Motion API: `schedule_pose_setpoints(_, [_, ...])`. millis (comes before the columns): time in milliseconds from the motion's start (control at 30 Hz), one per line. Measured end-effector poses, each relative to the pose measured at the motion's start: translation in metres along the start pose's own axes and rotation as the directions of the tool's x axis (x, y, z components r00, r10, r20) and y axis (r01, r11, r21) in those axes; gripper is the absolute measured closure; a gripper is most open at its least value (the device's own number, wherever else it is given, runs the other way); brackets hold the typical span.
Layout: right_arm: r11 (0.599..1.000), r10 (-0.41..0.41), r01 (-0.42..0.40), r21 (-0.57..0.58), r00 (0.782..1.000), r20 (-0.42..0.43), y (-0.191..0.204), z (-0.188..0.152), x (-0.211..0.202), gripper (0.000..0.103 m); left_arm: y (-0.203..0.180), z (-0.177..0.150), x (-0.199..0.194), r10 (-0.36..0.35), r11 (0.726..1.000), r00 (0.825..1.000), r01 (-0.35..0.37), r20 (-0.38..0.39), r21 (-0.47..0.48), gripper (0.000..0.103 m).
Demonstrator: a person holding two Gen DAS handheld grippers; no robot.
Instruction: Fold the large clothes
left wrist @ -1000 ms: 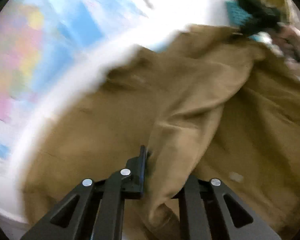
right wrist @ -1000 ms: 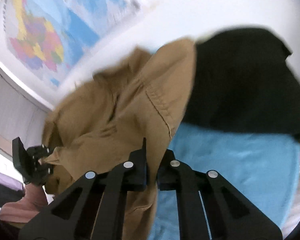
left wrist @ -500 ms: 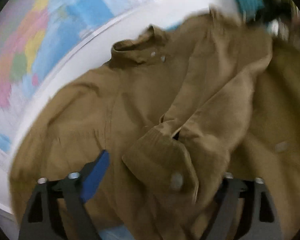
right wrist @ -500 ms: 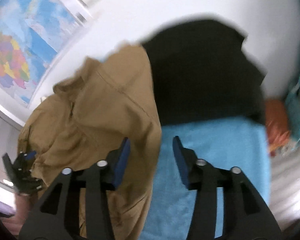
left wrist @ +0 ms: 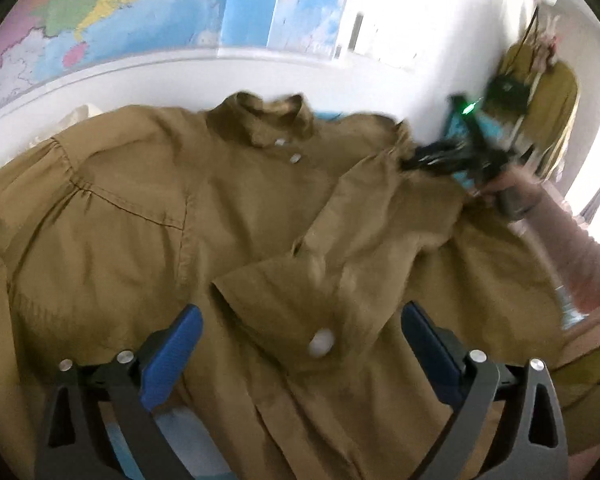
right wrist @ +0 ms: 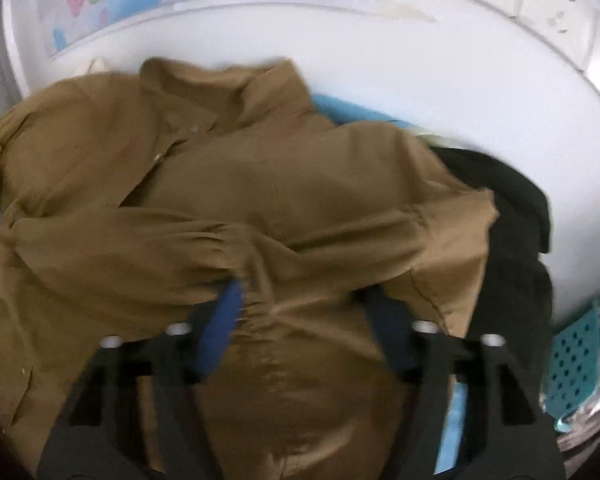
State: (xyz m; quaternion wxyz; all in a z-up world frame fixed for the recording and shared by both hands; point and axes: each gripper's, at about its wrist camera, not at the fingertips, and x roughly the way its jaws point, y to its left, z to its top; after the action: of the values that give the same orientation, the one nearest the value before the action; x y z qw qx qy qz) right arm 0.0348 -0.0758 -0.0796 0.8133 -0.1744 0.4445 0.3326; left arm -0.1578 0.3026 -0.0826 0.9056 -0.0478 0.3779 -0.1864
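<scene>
A large tan button-up shirt lies face up on a light blue cloth, collar toward the wall. One sleeve lies folded across the body, its cuff with a white button between my left fingers. My left gripper is open wide just above that cuff, holding nothing. In the right wrist view the shirt fills the frame. My right gripper is open over the folded sleeve and shoulder. The right gripper also shows in the left wrist view at the shirt's far right shoulder.
A black garment lies right of the shirt on the blue cloth. A teal perforated basket stands at the far right. A white wall with a map runs behind. A yellow garment hangs at the back right.
Both grippers were shut on the shirt a second ago and have opened and let go. The shirt has dropped flat with the sleeves folded over its front.
</scene>
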Motion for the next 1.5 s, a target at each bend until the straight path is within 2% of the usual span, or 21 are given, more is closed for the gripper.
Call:
schedule_pose_setpoints(33, [1.0, 0.007, -0.007, -0.001, 1.0, 0.02, 0.0, 0.0, -0.005, 0.073, 0.001, -0.001, -0.003, -0.025, 1.0, 1.0, 0.025, 0.01, -0.013, 0.007])
schedule_pose_setpoints(67, [1.0, 0.027, -0.028, 0.012, 0.999, 0.045, -0.002, 0.001, -0.012, 0.095, 0.001, -0.002, -0.002, -0.027, 0.999, 1.0, 0.027, 0.002, -0.022, 0.007])
schedule_pose_setpoints(100, [0.999, 0.029, -0.032, 0.041, 0.997, 0.077, -0.008, 0.003, -0.02, 0.099, 0.0, -0.002, 0.003, -0.014, 1.0, 1.0, 0.013, -0.022, -0.023, 0.007])
schedule_pose_setpoints(200, [0.985, 0.104, -0.12, 0.127, 0.986, 0.131, -0.027, 0.006, -0.032, 0.099, -0.002, 0.0, 0.033, 0.032, 0.999, 0.993, -0.035, -0.117, -0.021, 0.011])
schedule_pose_setpoints(233, [0.983, 0.103, -0.122, 0.138, 0.986, 0.133, -0.029, 0.007, -0.032, 0.099, -0.002, 0.003, 0.044, 0.053, 0.998, 0.99, -0.057, -0.133, -0.026, 0.019])
schedule_pose_setpoints(267, [0.983, 0.1, -0.119, 0.142, 0.986, 0.131, -0.029, 0.008, -0.032, 0.099, -0.001, 0.005, 0.05, 0.06, 0.997, 0.988, -0.066, -0.145, -0.032, 0.048])
schedule_pose_setpoints(300, [0.982, 0.099, -0.118, 0.147, 0.986, 0.131, -0.03, 0.007, -0.032, 0.099, 0.001, 0.01, 0.058, 0.051, 0.997, 0.985, -0.061, -0.164, -0.054, 0.068])
schedule_pose_setpoints(367, [0.98, 0.099, -0.123, 0.158, 0.984, 0.15, -0.034, 0.004, -0.041, 0.099, 0.003, 0.019, 0.064, 0.093, 0.992, 0.982, -0.105, -0.167, -0.064, 0.09])
schedule_pose_setpoints(433, [0.969, 0.111, -0.15, 0.197, 0.974, 0.197, -0.044, 0.004, -0.053, 0.099, 0.005, 0.035, 0.059, 0.158, 0.985, 0.98, -0.165, -0.122, -0.054, 0.093])
schedule_pose_setpoints(500, [0.961, 0.104, -0.157, 0.23, 0.968, 0.226, -0.053, 0.008, -0.057, 0.099, 0.012, 0.052, 0.051, 0.176, 0.98, 0.98, -0.183, -0.092, -0.08, 0.092])
schedule_pose_setpoints(567, [0.953, 0.091, -0.146, 0.265, 0.974, 0.207, -0.059, 0.013, -0.046, 0.099, 0.019, 0.066, 0.051, 0.195, 0.976, 0.977, -0.202, -0.084, -0.079, 0.087])
schedule_pose_setpoints(667, [0.961, 0.038, -0.069, 0.268, 0.992, 0.118, -0.057, 0.016, -0.019, 0.095, 0.033, 0.083, 0.077, 0.306, 0.948, 0.942, -0.315, -0.137, -0.048, 0.078])
schedule_pose_setpoints(700, [0.96, 0.013, -0.036, 0.277, 0.996, 0.085, -0.057, 0.016, -0.01, 0.077, 0.039, 0.085, 0.086, 0.349, 0.931, 0.922, -0.361, -0.164, -0.046, 0.069])
schedule_pose_setpoints(733, [0.958, 0.001, -0.018, 0.286, 0.998, 0.06, -0.057, 0.015, -0.004, 0.062, 0.046, 0.086, 0.094, 0.391, 0.913, 0.902, -0.406, -0.183, -0.049, 0.068])
schedule_pose_setpoints(767, [0.955, -0.006, -0.011, 0.298, 0.998, 0.055, -0.058, 0.014, -0.003, 0.059, 0.045, 0.084, 0.099, 0.407, 0.906, 0.894, -0.421, -0.187, -0.041, 0.067])
schedule_pose_setpoints(867, [0.952, -0.068, 0.046, 0.302, 0.996, 0.064, -0.05, 0.016, -0.019, 0.054, 0.047, 0.085, 0.104, 0.391, 0.913, 0.902, -0.405, -0.186, -0.046, 0.051])
schedule_pose_setpoints(1000, [0.982, -0.06, 0.026, 0.188, 0.982, 0.177, -0.01, 0.03, -0.054, 0.044, 0.036, 0.084, 0.095, 0.416, 0.907, 0.9, -0.421, -0.13, -0.014, 0.028])
schedule_pose_setpoints(1100, [0.999, -0.019, 0.012, 0.045, 0.984, 0.176, 0.027, 0.041, -0.043, 0.044, 0.033, 0.088, 0.086, 0.442, 0.895, 0.891, -0.446, -0.104, -0.018, 0.028])
schedule_pose_setpoints(1200, [0.999, 0.021, -0.023, 0.044, 0.998, 0.06, 0.035, 0.043, -0.004, 0.049, 0.026, 0.085, 0.053, 0.446, 0.893, 0.893, -0.448, -0.051, -0.034, 0.026])
schedule_pose_setpoints(1333, [0.998, 0.022, -0.022, 0.063, 1.0, 0.001, 0.027, 0.036, 0.02, 0.052, 0.026, 0.073, -0.01, 0.512, 0.859, 0.859, -0.51, 0.031, -0.044, 0.019])
schedule_pose_setpoints(1500, [0.997, 0.014, -0.015, 0.082, 1.0, 0.018, 0.036, 0.038, -0.006, 0.045, 0.053, 0.038, -0.091, 0.619, 0.782, 0.784, -0.611, 0.038, -0.124, 0.015])
